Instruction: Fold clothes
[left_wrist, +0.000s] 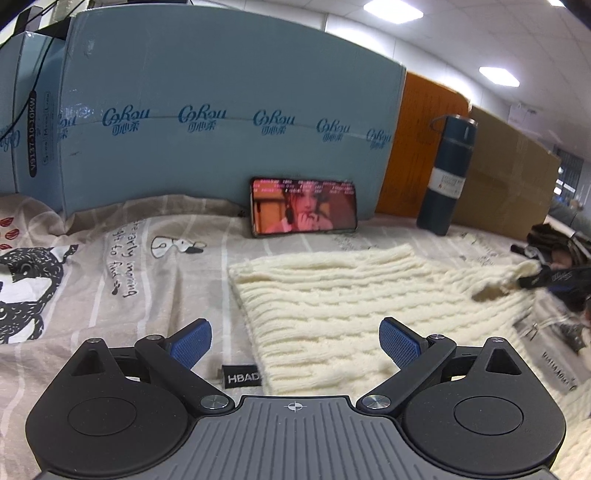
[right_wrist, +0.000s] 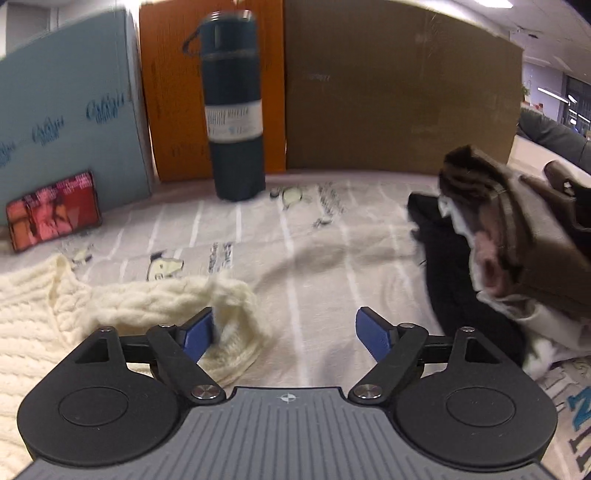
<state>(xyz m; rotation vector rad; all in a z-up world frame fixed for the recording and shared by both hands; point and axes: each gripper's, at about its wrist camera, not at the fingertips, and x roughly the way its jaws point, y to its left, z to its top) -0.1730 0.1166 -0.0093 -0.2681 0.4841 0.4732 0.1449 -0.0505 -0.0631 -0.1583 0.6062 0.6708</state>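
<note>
A cream cable-knit sweater (left_wrist: 332, 295) lies flat on the printed bed sheet (left_wrist: 129, 258). My left gripper (left_wrist: 295, 345) is open, hovering just above the sweater's near left edge beside its black HBAD label (left_wrist: 242, 378). In the right wrist view the sweater's sleeve (right_wrist: 173, 295) runs in from the left, and its cuff (right_wrist: 240, 332) lies bunched against my left finger pad (right_wrist: 199, 334). My right gripper (right_wrist: 284, 332) is open, with the cuff between its jaws. The right gripper also shows in the left wrist view (left_wrist: 554, 278) at the sleeve end.
A dark blue flask (left_wrist: 448, 173) (right_wrist: 232, 107) stands at the back. A phone playing video (left_wrist: 303, 206) (right_wrist: 53, 210) leans on a blue box (left_wrist: 221, 110). Orange and brown cardboard boxes (right_wrist: 399, 88) form the back wall. A pile of dark clothes (right_wrist: 498, 236) lies to the right.
</note>
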